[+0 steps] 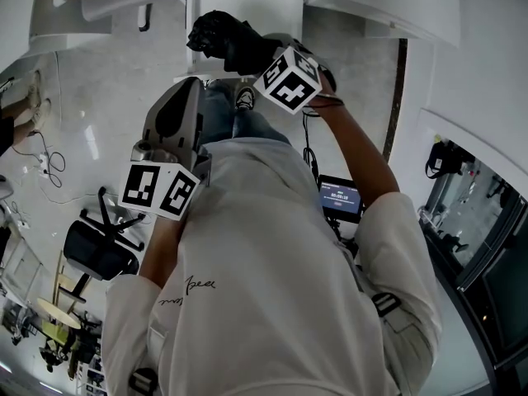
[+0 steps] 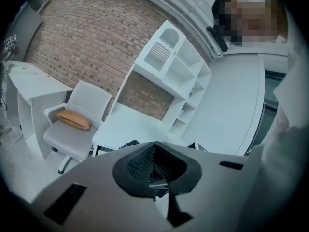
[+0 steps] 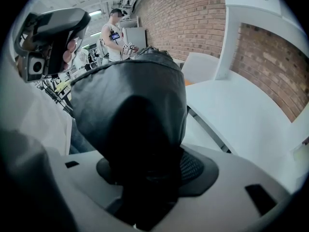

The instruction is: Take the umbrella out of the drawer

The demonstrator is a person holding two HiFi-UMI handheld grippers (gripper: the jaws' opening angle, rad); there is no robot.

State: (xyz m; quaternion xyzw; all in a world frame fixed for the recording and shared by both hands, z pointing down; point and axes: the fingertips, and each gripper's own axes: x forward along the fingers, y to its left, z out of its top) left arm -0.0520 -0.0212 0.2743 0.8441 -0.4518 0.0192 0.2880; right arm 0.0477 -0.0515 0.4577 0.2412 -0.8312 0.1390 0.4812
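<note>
My right gripper (image 3: 145, 178) is shut on the black folded umbrella (image 3: 135, 105), whose fabric bulges up and fills the middle of the right gripper view. In the head view the umbrella (image 1: 221, 40) sticks out past the right gripper (image 1: 252, 56), held up in front of my chest above the floor. The left gripper (image 2: 153, 166) is shut with nothing between its ribbed pads. It (image 1: 191, 85) hangs to the left of the umbrella and apart from it. No drawer shows in any view.
A white desk (image 2: 130, 124) with a tall white shelf unit (image 2: 176, 71) stands against a brick wall. Beside it is a white chair (image 2: 77, 120) with an orange cushion. A black office chair (image 1: 99, 250) stands on the floor at left. Another person (image 3: 115, 40) stands far off.
</note>
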